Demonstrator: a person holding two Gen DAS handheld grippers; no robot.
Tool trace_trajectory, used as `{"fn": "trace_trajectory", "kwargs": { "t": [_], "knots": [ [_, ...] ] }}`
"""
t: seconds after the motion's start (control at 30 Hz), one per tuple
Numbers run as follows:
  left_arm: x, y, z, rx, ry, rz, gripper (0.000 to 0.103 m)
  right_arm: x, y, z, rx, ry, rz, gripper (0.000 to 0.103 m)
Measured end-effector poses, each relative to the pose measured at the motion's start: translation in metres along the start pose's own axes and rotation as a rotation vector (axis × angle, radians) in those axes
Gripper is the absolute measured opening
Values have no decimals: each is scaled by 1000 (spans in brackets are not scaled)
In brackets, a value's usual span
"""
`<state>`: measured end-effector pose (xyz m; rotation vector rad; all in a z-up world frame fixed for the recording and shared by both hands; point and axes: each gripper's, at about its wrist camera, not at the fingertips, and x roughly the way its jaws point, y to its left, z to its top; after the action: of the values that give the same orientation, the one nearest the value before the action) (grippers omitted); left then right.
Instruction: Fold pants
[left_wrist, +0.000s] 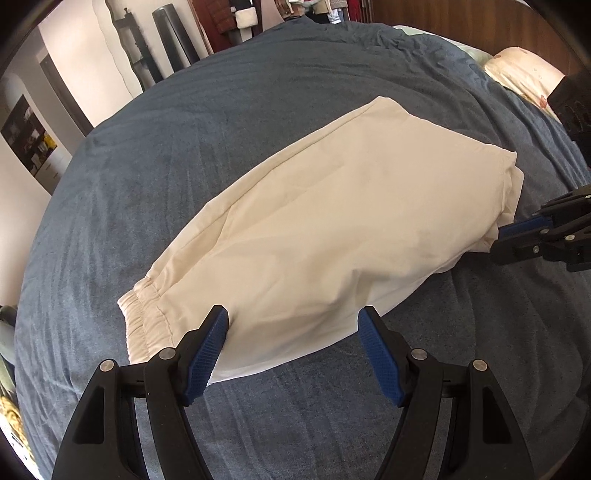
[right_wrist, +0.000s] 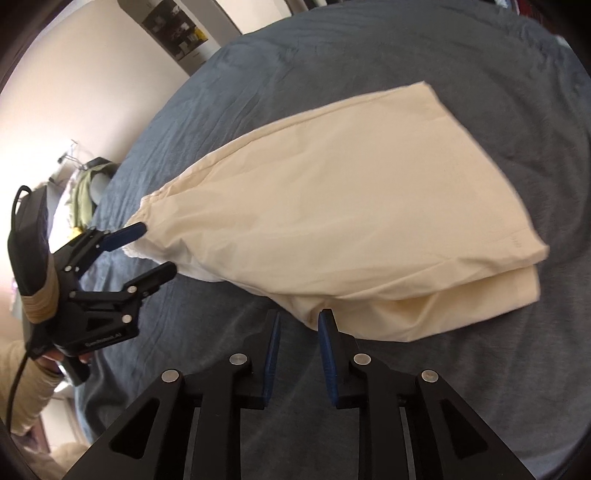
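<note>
Left wrist view: cream pants (left_wrist: 314, 206) laid folded on blue bedspread (left_wrist: 184, 140); long axis waistband-to-fold; left gripper (left_wrist: 293, 325) opened wide at waistband end; right gripper (right_wrist: 297, 325) slightly parted, ungripped, at fold end.

The folded pants (left_wrist: 325, 221) are lying on the bedspread (left_wrist: 184, 155) ahead of me, a pillow (left_wrist: 524, 74) sitting behind them.

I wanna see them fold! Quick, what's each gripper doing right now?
Left gripper: open, at the waistband end of the cream pants, holding nothing.
Right gripper: open a little, at the folded end, holding nothing.
</note>
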<state>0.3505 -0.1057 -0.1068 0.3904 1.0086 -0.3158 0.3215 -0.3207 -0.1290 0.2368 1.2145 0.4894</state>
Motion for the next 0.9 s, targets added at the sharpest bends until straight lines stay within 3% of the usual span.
{"fn": "trace_trajectory", "kwargs": {
  "t": [0.53,0.63,0.77,0.9],
  "knots": [
    [0,6,-1,-28,-1,3,72,8,5,27,-93,-12,-25,23],
    [-1,6,-1,-24,-3,6,72,13,4,27,-104,17,-22,22],
    [-3,6,-1,-15,-7,13,72,8,10,22,-141,35,-53,9],
    [-7,7,-2,0,-6,12,72,-6,21,14,-161,50,-69,6]
  ]
}}
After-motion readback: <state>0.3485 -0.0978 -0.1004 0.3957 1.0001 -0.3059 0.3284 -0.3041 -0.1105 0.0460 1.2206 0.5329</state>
